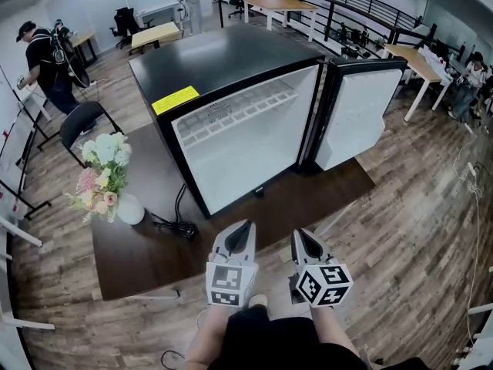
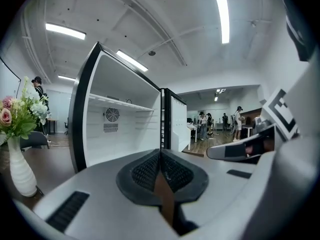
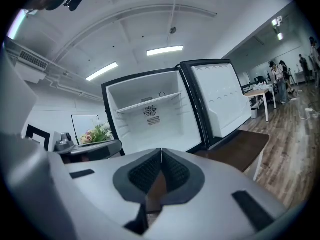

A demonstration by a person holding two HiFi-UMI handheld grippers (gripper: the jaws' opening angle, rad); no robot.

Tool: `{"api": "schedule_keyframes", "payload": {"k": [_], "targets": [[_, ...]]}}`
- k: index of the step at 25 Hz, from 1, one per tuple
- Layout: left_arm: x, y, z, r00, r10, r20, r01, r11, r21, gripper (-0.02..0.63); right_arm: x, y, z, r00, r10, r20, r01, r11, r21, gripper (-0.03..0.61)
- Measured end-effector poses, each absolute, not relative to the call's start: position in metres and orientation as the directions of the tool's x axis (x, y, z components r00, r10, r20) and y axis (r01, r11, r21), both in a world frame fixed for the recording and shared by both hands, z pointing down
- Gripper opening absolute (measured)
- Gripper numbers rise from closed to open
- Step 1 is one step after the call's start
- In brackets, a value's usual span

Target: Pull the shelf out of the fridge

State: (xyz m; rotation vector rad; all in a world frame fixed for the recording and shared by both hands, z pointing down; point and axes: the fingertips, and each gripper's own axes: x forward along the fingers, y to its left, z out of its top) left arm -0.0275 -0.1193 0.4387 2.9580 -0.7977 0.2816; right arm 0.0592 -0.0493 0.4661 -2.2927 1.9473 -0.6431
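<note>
A small black fridge (image 1: 231, 68) stands on a dark table (image 1: 139, 249) with its door (image 1: 356, 114) swung wide open to the right. Inside the white cavity a clear shelf (image 1: 235, 110) sits near the top, also seen as the shelf (image 3: 147, 103) and the shelf (image 2: 120, 104). My left gripper (image 1: 245, 226) and right gripper (image 1: 299, 234) are side by side at the table's near edge, well short of the fridge. Both are shut with nothing between the jaws.
A white vase of flowers (image 1: 108, 179) stands on the table left of the fridge, with a black cable (image 1: 176, 222) beside it. A black chair (image 1: 85, 122) is behind. People and desks (image 1: 281, 5) fill the far room. Wooden floor (image 1: 416, 206) lies to the right.
</note>
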Motion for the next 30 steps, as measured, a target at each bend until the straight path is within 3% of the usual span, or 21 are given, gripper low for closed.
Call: {"api": "schedule_keyframes", "payload": {"k": [15,30], "targets": [[-0.03,-0.155,0.458,0.825,-0.522,0.215,-0.538,-0.843,0.015,0.005,0.063,-0.09,0.48,0.082,-0.951,0.299,-0.938,-0.175,-0.3,-0.009],[-0.01,-0.192,0.458,0.729,-0.648,0.22,-0.67,-0.741,0.041,0.005,0.083,-0.143,0.478,-0.101,-0.946,0.307,-0.947,-0.003,-0.321,-0.008]]}}
